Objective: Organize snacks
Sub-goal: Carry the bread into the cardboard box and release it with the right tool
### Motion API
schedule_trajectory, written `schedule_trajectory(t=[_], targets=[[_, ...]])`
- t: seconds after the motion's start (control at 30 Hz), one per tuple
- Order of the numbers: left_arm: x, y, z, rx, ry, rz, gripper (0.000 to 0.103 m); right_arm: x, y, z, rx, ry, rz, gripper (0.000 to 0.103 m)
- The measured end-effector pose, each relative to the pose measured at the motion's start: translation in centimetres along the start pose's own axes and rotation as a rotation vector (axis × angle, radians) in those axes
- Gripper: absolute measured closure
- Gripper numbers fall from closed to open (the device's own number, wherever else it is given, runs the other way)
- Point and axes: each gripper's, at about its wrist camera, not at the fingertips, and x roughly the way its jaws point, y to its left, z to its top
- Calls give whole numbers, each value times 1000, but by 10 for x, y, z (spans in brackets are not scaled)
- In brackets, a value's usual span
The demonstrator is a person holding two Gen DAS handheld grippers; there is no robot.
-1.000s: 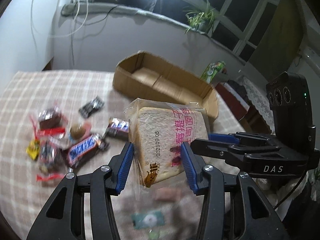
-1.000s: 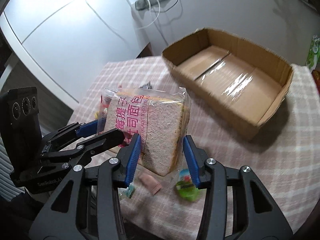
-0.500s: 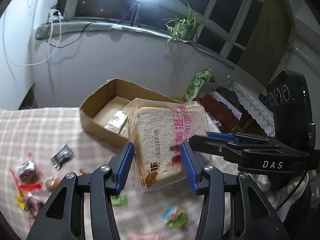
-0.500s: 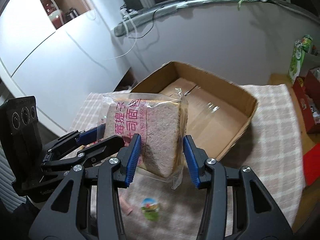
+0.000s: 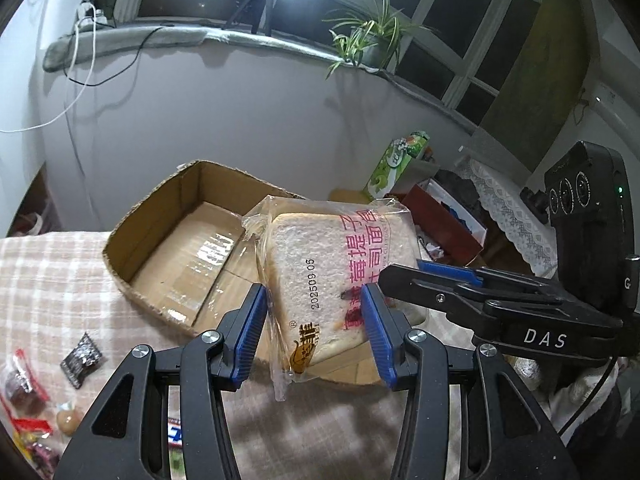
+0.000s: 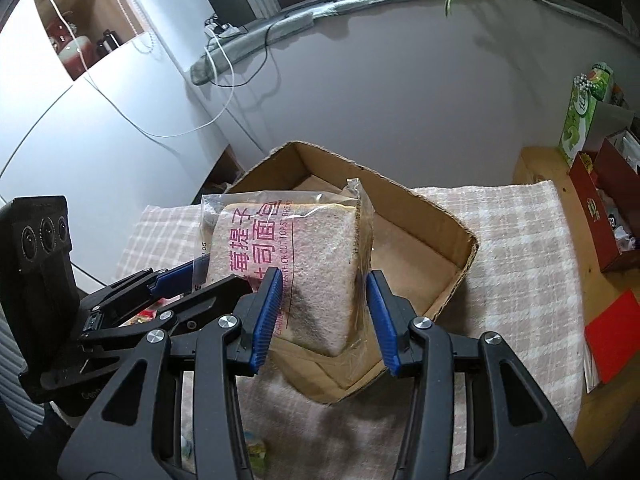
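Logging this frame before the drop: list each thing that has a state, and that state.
bread packet: sealed, held upright in the air above the box's near edge.
cardboard box: open, nothing inside.
left gripper: shut on the packet.
right gripper: shut on the packet.

Pink-lettered clear bread bag [image 5: 336,276], brown cardboard box [image 5: 176,248], beige-and-white checked tablecloth [image 5: 52,280], blue-padded black tools.
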Motion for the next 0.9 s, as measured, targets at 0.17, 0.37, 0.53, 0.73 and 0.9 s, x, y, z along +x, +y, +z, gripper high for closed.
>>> schedule_trajectory(t=[0.17, 0.37, 0.53, 0.73, 0.9], targets=[[13, 3, 1, -18, 37, -8, 57, 14, -7, 1, -1, 27, -19, 57], [23, 1, 3, -2, 54, 17, 57, 23, -14, 2, 3, 47, -26, 57], [31, 10, 6, -37, 83, 40, 54, 26, -15, 1, -1, 56, -44, 57], [23, 12, 7, -39, 65, 35, 52, 22, -12, 1, -12, 46, -56, 57], [17, 10, 7, -29, 55, 41, 52, 16, -7, -2, -19, 31, -69, 57]])
